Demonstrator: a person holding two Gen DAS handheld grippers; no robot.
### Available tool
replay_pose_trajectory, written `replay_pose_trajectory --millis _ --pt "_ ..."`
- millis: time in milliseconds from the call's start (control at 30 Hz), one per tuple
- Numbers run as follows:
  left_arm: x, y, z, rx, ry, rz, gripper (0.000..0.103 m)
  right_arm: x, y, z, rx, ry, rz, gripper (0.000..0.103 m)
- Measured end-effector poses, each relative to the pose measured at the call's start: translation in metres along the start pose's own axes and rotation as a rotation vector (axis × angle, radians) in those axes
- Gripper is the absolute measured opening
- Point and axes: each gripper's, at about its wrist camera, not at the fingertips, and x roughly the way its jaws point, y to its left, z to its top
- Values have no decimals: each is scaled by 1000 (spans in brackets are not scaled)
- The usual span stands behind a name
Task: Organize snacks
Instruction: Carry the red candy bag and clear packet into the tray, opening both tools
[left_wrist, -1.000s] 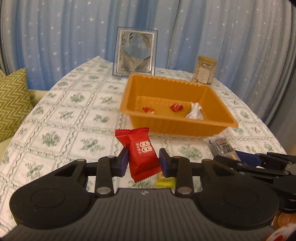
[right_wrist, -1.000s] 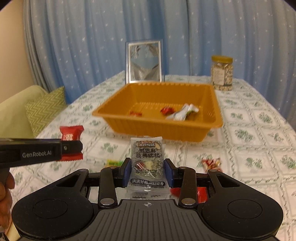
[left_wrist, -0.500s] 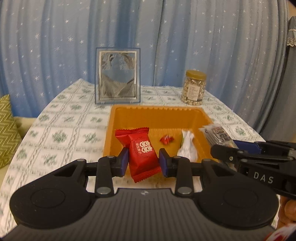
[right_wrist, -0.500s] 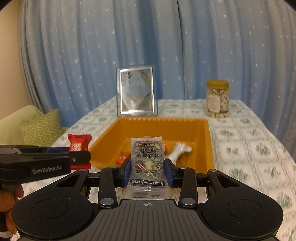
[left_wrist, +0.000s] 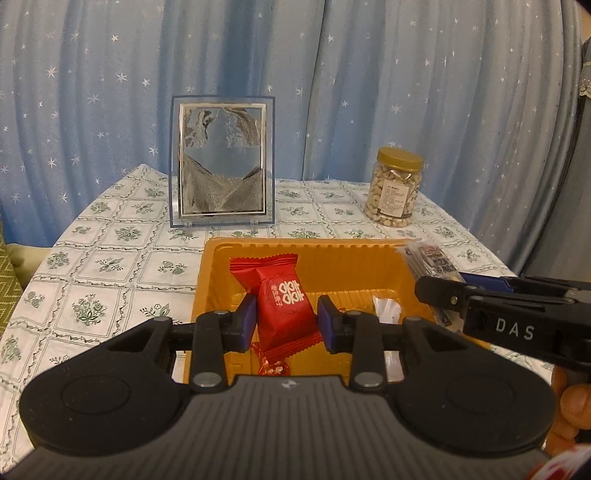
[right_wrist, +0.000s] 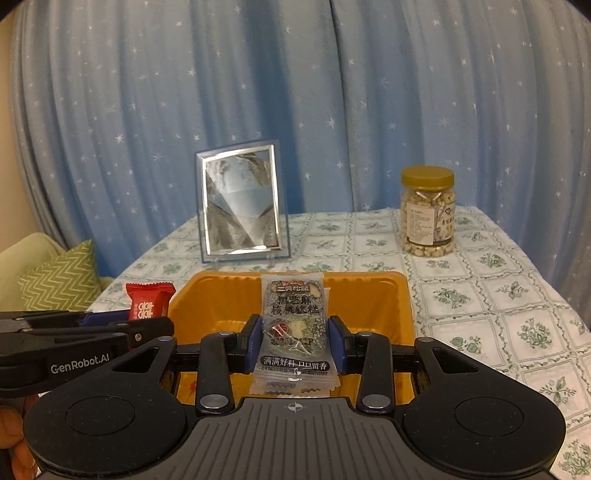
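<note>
Release advised low over orange tray: left gripper clamped on red candy packet, right gripper on black sesame-walnut cake packet, both held above tray, jaws to be parted one at a time.

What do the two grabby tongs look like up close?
Both tongs, left and right, are matte black plastic with a ribbed body, two round discs, silver screws and blue finger pads. White lettering on their sides reads "DAS" and "GenRobot.AI". No cables show.

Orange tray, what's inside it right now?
In the orange tray: a small red candy and a white wrapper. The held red packet and both grippers cover the rest of the floor.
</note>
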Motion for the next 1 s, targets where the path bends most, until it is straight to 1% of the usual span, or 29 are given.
replay_pose_trajectory --millis 333,367,400,500,767,1000 --pt "25 -3 -4 15 35 -8 33 20 -6 2 12 25 3 38" --pt "28 -4 -5 24 41 -3 41 21 -5 2 9 27 2 38" --pt "29 -4 -6 35 46 5 46 22 -6 1 9 31 2 39" --pt "29 -3 -9 53 49 24 46 23 -7 -1 11 38 0 39" --pt "18 13 -9 31 25 67 46 24 -5 -2 30 45 22 39" --pt "15 21 -9 19 24 76 46 27 -2 -1 50 41 46 39"
